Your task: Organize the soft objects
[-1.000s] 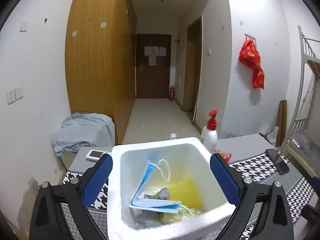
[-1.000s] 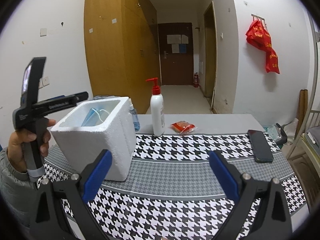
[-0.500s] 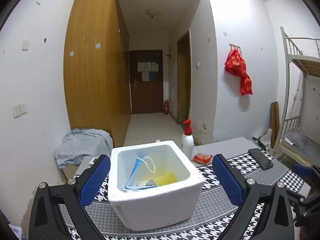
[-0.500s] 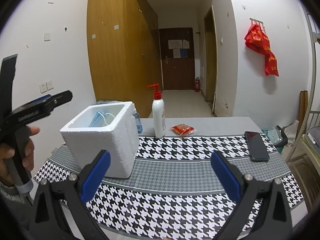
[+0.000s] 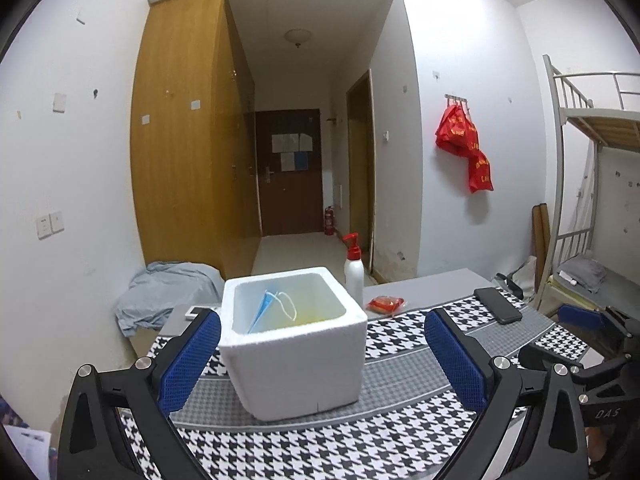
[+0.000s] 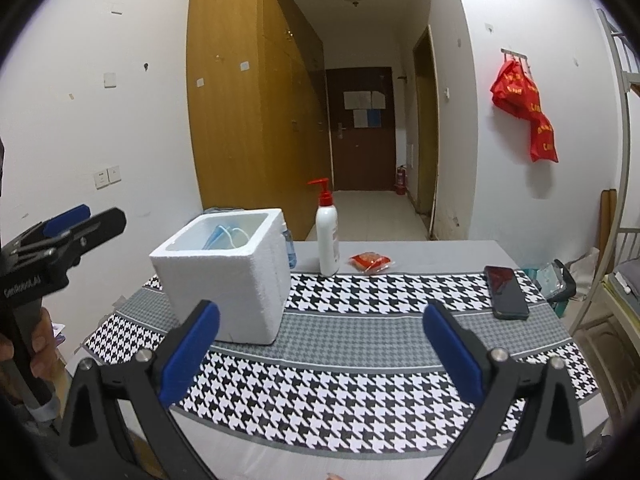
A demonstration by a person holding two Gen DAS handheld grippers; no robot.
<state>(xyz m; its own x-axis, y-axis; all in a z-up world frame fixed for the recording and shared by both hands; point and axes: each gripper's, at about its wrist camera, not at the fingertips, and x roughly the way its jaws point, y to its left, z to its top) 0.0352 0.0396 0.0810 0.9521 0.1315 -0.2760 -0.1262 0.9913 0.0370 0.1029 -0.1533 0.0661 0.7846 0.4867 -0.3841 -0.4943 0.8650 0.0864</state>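
A white foam box [image 5: 296, 344] [image 6: 228, 276] stands on the houndstooth tablecloth [image 6: 360, 372]. A blue face mask [image 5: 266, 312] [image 6: 222, 236] leans inside it, and something yellow shows at the bottom. My left gripper [image 5: 320, 364] is open and empty, held back from the box's near side. My right gripper [image 6: 320, 352] is open too, over the cloth to the right of the box. The left gripper [image 6: 60, 244] also shows at the far left of the right wrist view, held by a hand.
A white pump bottle with a red top [image 6: 327, 236] [image 5: 354, 272] and a red packet [image 6: 370, 262] [image 5: 386, 304] lie behind the box. A black phone [image 6: 506, 292] [image 5: 498, 304] rests at the right. A bunk bed frame [image 5: 580, 184] stands further right.
The left gripper has pulled back and away from above the box, so the box now looks smaller and further off. The right gripper has drifted back slightly. Both stay open.
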